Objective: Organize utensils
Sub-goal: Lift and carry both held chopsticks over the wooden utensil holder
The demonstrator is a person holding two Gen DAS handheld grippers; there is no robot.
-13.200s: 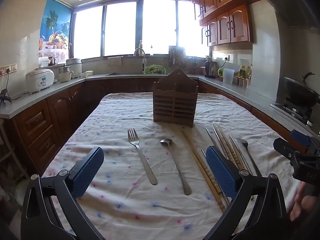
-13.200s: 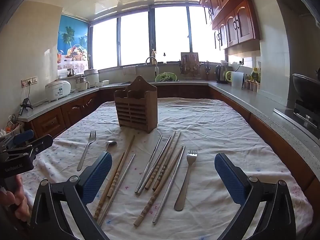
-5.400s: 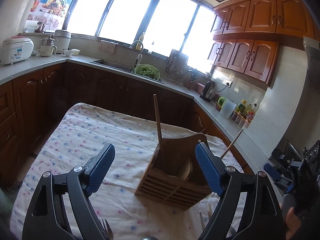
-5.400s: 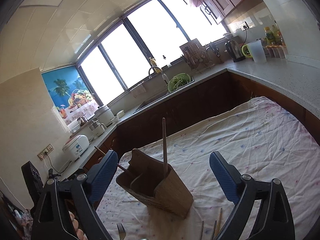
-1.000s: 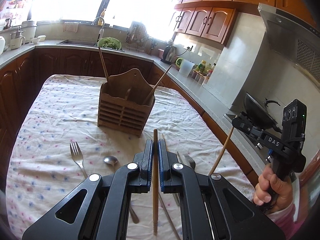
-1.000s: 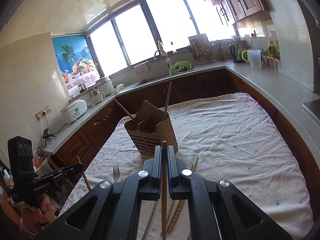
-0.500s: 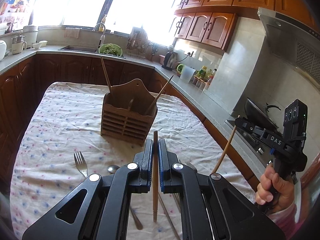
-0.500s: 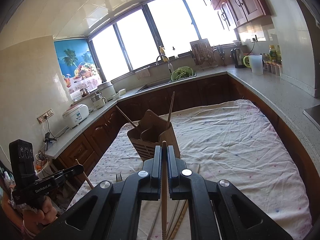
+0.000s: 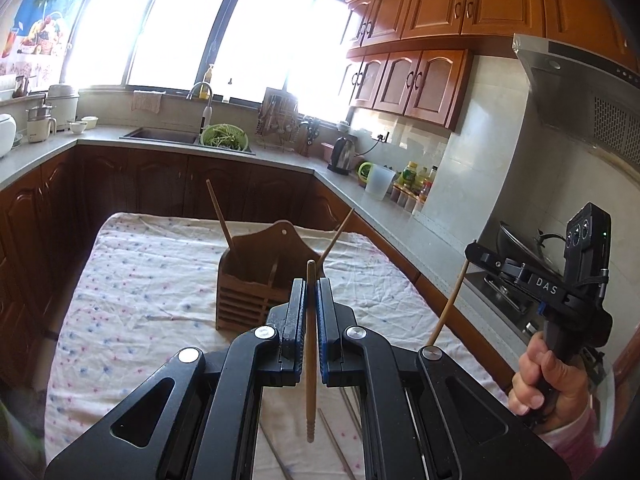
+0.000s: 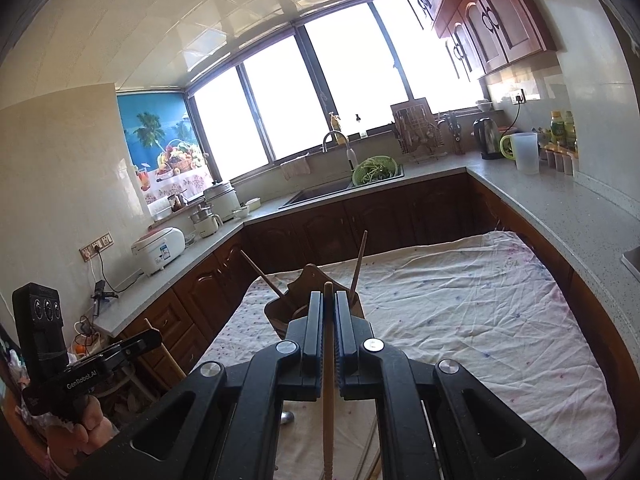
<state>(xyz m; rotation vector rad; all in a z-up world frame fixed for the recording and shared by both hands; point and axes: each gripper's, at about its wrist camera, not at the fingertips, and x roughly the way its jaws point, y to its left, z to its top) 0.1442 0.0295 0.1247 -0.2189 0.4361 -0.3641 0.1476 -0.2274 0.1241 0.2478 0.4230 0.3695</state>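
Wooden holder (image 9: 256,288) mid-table, cloth (image 9: 132,280) around it bare

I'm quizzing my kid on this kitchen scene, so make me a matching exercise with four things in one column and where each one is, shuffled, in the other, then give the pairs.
Things
1. wooden chopstick
2. utensil holder
3. green colander
4. electric kettle

Places
A. on the counter under the wall cupboards
B. clamped in the left gripper
C. standing on the tablecloth, two chopsticks poking out
D. beside the sink under the window

Pairs: 1-B, 2-C, 3-D, 4-A
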